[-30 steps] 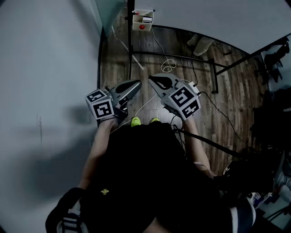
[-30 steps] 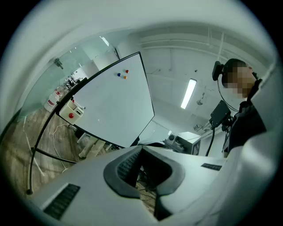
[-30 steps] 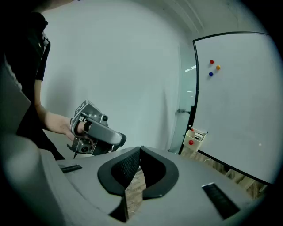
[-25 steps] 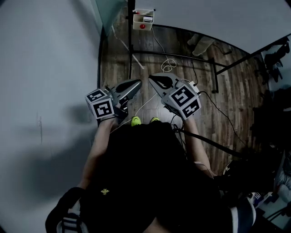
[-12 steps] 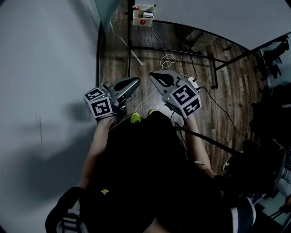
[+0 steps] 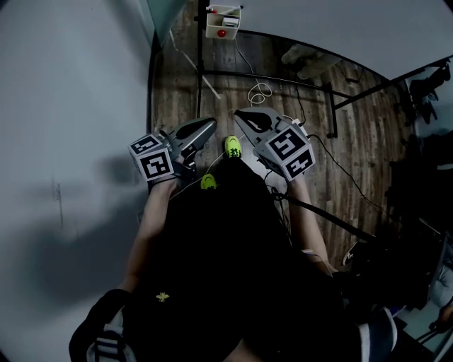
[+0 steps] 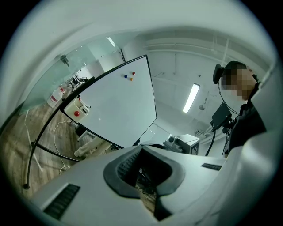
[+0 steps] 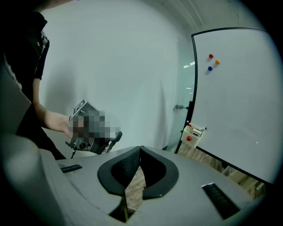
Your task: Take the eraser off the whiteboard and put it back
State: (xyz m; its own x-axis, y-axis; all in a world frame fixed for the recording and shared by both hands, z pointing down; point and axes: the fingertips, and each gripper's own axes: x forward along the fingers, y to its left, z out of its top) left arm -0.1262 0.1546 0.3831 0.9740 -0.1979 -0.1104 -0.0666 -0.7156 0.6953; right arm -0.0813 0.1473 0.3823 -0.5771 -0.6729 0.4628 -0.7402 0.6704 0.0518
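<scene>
1. I count one eraser [image 6: 229,22], as best I can make out: a small white-and-dark block lying in the single white tray [image 6: 212,30] at the lower corner of the whiteboard [image 8: 239,97]. It is too small for me to read more.
2. The tray's front carries one red dot [image 8: 189,138].
3. Three magnets sit close together high on the board: one red [image 8: 210,56], one orange [image 8: 217,62], one blue [image 8: 209,68].
4. I have two grippers, both well apart from the tray and the board.
   - The left gripper [image 7: 141,148] has its jaws pressed together with nothing between them.
   - The right gripper [image 8: 140,148] is likewise closed tip to tip, and empty.
5. Two marker cubes show in the head view, one on the left [image 6: 152,159] and one on the right [image 6: 290,153].
6. Two yellow-green shoes [image 6: 233,146] stand on the wooden floor [image 6: 177,92] beneath the grippers, one ahead of the other.
7. One looped white cable [image 6: 260,92] lies on the floor between me and the board.
</scene>
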